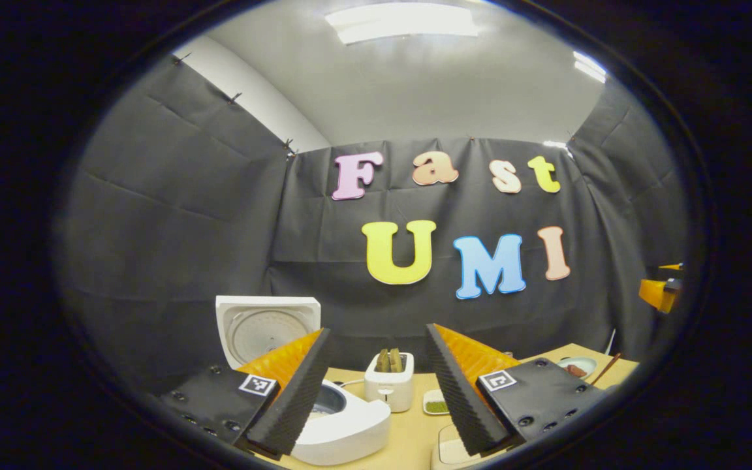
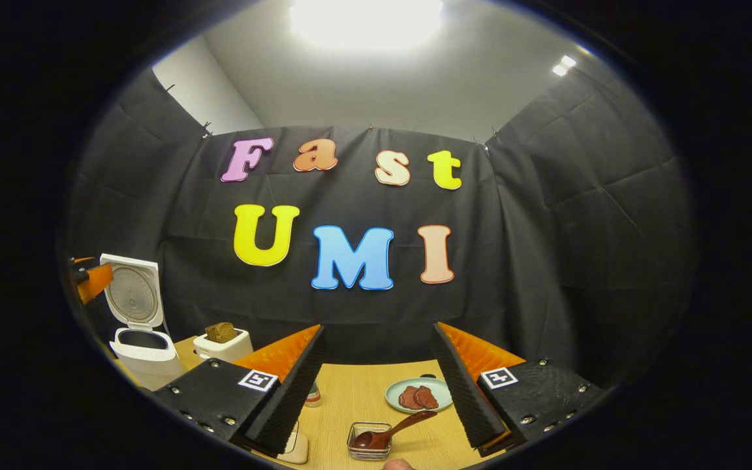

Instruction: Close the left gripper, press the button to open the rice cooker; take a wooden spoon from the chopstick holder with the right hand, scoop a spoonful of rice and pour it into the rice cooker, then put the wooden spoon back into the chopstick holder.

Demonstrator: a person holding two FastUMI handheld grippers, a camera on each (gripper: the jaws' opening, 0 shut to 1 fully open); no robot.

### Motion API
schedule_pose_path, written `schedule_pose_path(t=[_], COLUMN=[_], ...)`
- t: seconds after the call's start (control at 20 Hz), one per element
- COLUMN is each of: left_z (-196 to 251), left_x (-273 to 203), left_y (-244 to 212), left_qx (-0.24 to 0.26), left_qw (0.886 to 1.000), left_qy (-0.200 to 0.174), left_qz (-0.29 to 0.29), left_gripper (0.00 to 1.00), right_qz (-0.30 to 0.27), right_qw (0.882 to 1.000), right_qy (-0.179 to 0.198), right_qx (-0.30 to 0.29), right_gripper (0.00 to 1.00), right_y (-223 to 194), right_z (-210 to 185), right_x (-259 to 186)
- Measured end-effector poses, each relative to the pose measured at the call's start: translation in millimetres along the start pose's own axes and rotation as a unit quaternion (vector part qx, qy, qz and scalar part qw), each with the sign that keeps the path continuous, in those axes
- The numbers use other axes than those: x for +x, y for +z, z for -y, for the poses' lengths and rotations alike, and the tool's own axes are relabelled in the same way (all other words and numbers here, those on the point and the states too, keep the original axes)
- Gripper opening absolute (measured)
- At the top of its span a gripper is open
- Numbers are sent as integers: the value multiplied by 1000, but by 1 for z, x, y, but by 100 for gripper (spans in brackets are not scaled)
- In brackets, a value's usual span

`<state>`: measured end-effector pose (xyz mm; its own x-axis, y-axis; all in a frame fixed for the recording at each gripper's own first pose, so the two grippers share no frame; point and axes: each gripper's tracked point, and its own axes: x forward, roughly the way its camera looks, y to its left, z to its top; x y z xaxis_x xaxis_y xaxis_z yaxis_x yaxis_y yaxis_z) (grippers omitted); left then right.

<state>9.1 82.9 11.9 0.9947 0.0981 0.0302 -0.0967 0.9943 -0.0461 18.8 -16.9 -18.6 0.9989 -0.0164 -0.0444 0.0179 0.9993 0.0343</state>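
The white rice cooker (image 1: pixel 343 427) stands open just past my left fingers, its lid (image 1: pixel 265 326) raised upright. My left gripper (image 1: pixel 378 329) is open with nothing between its fingers. In the right gripper view the rice cooker (image 2: pixel 144 352) is far left with its lid (image 2: pixel 131 290) up, and the left gripper (image 2: pixel 92 279) shows orange beside it. A dark wooden spoon (image 2: pixel 392 429) lies with its bowl in a small clear square container (image 2: pixel 368 444), handle pointing up and right. My right gripper (image 2: pixel 378 326) is open above and behind the spoon, holding nothing.
A white toaster (image 1: pixel 389 385) with bread stands behind the cooker, also seen as toaster (image 2: pixel 222 344). A pale green plate (image 2: pixel 418 395) holds meat slices. A small dish (image 1: pixel 437 406) of green stuff and a small bottle (image 2: pixel 313 395) sit on the wooden table (image 2: pixel 356 391).
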Motion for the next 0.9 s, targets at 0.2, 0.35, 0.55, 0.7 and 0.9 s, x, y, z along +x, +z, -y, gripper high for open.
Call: schedule_pose_path(t=[0.2,0.35,0.55,0.7,0.9], left_z=[12,20,26,29,30], left_x=[-15,-26,-38,-48,-58], left_y=[6,10,14,18,17], left_qx=[-5,-11,-2,3,12], left_qw=[1000,1000,1000,1000,1000], left_qy=[1,-2,0,3,10], left_qz=[-1,-1,-2,-3,-11], left_gripper=[98,98,98,95,98], right_qz=[-23,-52,-93,-128,-181], right_qw=[1000,998,995,990,979], right_qy=[-8,-12,-15,-13,-8], right_qx=[9,18,43,63,95], right_gripper=[97,97,97,97,98], right_y=[-24,-50,-87,-117,-163], right_z=[22,35,47,50,50], right_x=[13,22,32,39,48])
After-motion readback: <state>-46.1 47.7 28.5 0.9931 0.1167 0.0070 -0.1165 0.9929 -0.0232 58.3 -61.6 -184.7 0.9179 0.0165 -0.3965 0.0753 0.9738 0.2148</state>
